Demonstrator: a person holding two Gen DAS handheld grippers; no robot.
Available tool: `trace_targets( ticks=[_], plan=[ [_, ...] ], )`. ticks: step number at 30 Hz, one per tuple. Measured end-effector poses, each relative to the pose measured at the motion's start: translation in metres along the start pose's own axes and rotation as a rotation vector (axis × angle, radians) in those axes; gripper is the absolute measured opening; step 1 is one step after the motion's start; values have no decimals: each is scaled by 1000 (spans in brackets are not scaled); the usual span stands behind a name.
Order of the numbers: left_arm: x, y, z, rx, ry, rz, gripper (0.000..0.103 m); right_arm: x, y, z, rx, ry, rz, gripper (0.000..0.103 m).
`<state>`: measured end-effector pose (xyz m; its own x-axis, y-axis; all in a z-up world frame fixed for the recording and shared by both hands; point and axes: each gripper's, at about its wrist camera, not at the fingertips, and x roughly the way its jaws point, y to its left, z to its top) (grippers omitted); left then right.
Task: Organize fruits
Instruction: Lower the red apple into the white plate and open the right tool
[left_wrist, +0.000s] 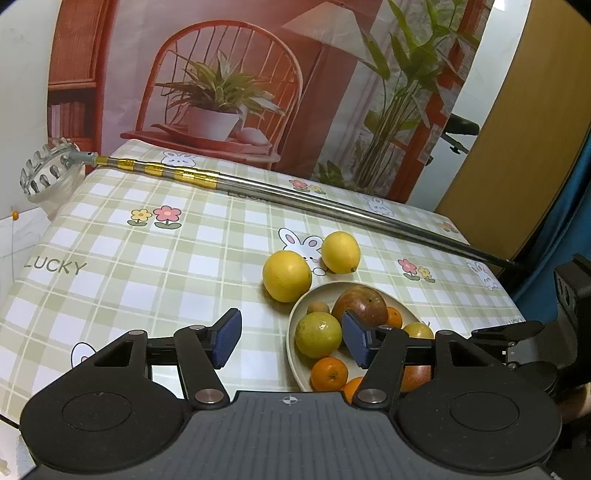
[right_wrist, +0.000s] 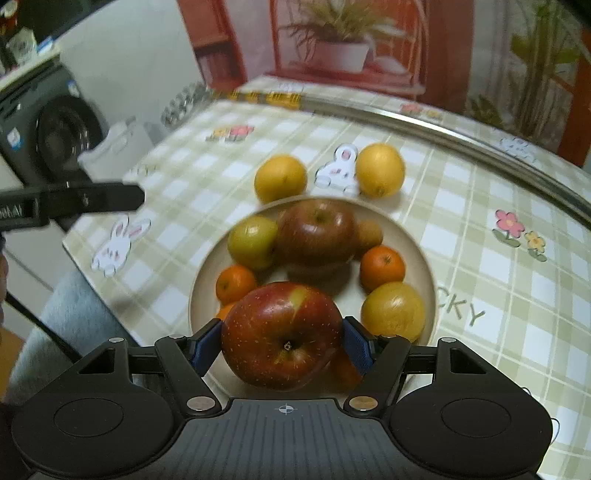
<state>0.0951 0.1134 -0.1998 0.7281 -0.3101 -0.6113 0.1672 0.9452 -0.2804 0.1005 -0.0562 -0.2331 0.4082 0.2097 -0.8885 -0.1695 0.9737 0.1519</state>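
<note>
From the left wrist, the left hand-held gripper (left_wrist: 291, 338) has its blue pads apart with nothing between them. It hangs over the tabletop (left_wrist: 147, 280). The plate (left_wrist: 295, 325) of fruit sits just past its right pad. Two lemons (left_wrist: 287, 276) lie on the cloth beyond the plate, ahead of this hand-held gripper. A long metal pole (left_wrist: 295, 195) lies far ahead.

From the right wrist, the right hand-held gripper (right_wrist: 282, 349) holds a big red apple (right_wrist: 282, 334) tight between its pads, right over the near side of the plate (right_wrist: 424, 266). More fruit sits in the plate ahead: another apple (right_wrist: 316, 230), small oranges (right_wrist: 382, 267) and green-yellow fruits (right_wrist: 393, 312).
</note>
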Motion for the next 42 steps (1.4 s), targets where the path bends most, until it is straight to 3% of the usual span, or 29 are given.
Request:
trace_targets(
  ticks=[15, 29, 36, 42],
  plan=[
    [2, -1, 0, -1, 8, -14, 64, 9, 18, 4, -147, 101, -19, 66],
    [1, -1, 0, -8, 10, -17, 64, 20, 20, 12, -167, 125, -29, 63],
    [4, -1, -1, -14, 15, -10, 64, 14, 19, 12, -157, 105, -14, 63],
    [12, 4, 8, -8, 21, 0, 64, -13, 8, 23, -112, -30, 22, 61]
  ],
)
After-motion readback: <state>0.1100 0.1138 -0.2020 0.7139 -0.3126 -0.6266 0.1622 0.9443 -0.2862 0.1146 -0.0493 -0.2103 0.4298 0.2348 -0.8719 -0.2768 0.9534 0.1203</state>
